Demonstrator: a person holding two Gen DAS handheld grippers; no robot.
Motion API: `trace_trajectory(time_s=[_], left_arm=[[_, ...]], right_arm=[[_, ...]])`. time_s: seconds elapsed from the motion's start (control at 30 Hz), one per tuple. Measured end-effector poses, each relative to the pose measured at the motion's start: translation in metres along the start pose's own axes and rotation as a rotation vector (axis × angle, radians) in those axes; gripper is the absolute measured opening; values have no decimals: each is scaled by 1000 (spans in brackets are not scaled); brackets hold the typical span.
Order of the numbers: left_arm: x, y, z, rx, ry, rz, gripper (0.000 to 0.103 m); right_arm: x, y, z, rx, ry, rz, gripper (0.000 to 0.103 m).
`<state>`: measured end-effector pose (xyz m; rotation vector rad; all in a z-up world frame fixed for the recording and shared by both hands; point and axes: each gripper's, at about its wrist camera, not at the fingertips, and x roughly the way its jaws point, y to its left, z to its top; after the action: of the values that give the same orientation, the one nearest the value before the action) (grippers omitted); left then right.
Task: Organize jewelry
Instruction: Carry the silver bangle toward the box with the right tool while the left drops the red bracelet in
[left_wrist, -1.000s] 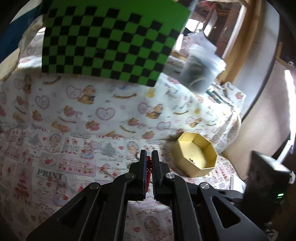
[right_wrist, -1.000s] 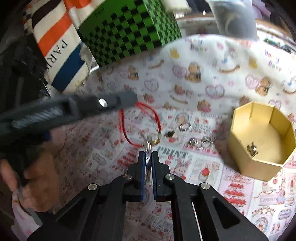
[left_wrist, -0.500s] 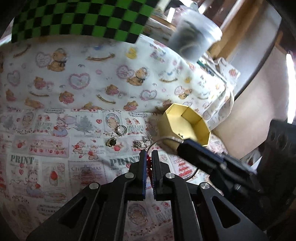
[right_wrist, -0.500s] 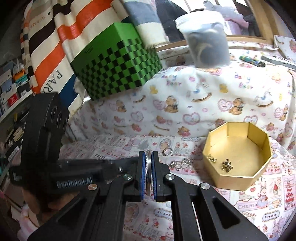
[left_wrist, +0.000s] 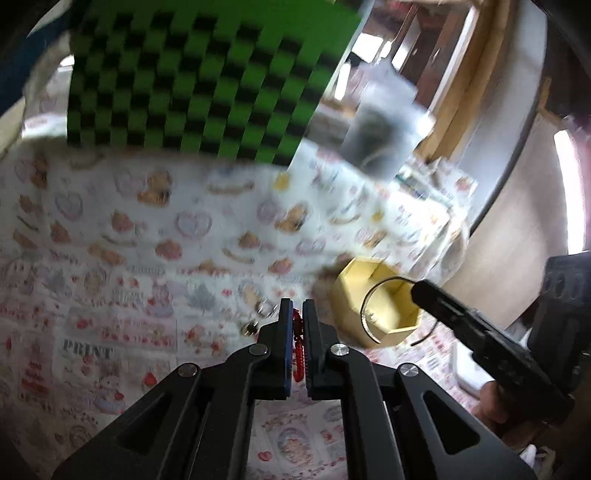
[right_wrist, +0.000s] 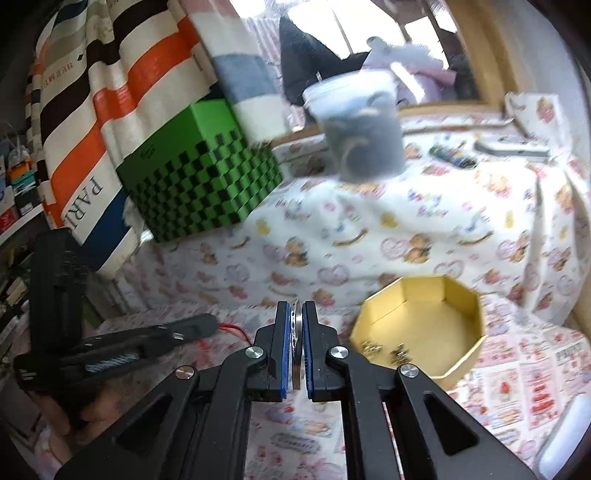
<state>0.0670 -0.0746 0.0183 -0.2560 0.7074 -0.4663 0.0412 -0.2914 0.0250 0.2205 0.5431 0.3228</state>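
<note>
Two pieces are already in your grip: your left hand-held gripper (left_wrist: 297, 325) is clamped on a red braided cord bracelet (left_wrist: 297, 350), soft and limp, so expect the loose part to dangle and snag, while your right hand-held gripper (right_wrist: 295, 332) is pinched edge-on around a thin silver bangle (right_wrist: 296, 347), rigid, smooth metal that I judge could slip or pivot between the pads. Beyond both, on the teddy-print cloth (right_wrist: 424, 221), sits the open gold octagonal box (right_wrist: 469, 347) of stiff card with a few small metal pieces (right_wrist: 388, 349) inside, and farther back a green checkered box (right_wrist: 207, 177) and a cloudy plastic tub (right_wrist: 364, 129).

Motion-blurred checkered box (left_wrist: 207, 77) and plastic tub (left_wrist: 384, 136); indistinct trinkets in the gold box (right_wrist: 424, 325).
</note>
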Motion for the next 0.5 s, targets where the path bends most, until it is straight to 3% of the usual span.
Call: trace_trajectory(time_s=[0.23,0.4,0.5], left_arm=[[-29,-9,5,20,-144,-58,4],[-19,-6,8,-3,-133,-55,4],[-14,-12,12,0,-118,-113,4]], right_arm=[[-15,-12,10,14,-67,-113,7],[-11,-26,13,49,-57,-198,7],[-9,-37,14,67,-50,-233,7]])
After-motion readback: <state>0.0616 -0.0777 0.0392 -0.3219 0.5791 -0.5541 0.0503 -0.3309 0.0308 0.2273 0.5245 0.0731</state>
